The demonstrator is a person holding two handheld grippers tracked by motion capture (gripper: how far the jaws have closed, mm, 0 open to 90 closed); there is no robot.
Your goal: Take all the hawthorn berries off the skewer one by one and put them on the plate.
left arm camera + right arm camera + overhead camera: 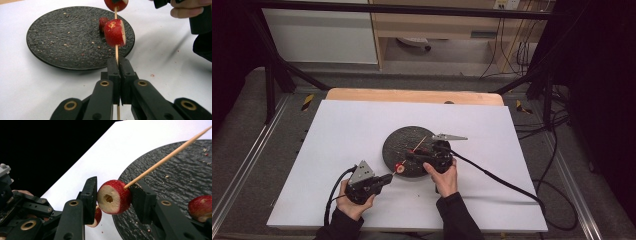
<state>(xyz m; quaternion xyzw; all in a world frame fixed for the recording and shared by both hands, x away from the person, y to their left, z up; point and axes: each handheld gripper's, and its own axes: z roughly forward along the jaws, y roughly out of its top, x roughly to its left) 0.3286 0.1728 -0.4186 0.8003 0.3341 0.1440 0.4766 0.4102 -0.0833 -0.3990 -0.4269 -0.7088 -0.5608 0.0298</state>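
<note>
We clamp the skewer (pixel 116 53) in our closed left gripper (pixel 119 65) near the plate (pixel 60 37), while our right gripper (pixel 113 195) grips a fruit (pixel 113 196) threaded farther up it

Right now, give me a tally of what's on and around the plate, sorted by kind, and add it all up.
Red fruit pieces: 3, one low on the stick, one between the right gripper's jaws, one loose on the plate
Wooden skewer: 1, clamped in the left gripper
Black plate: 1
Total: 5
</note>
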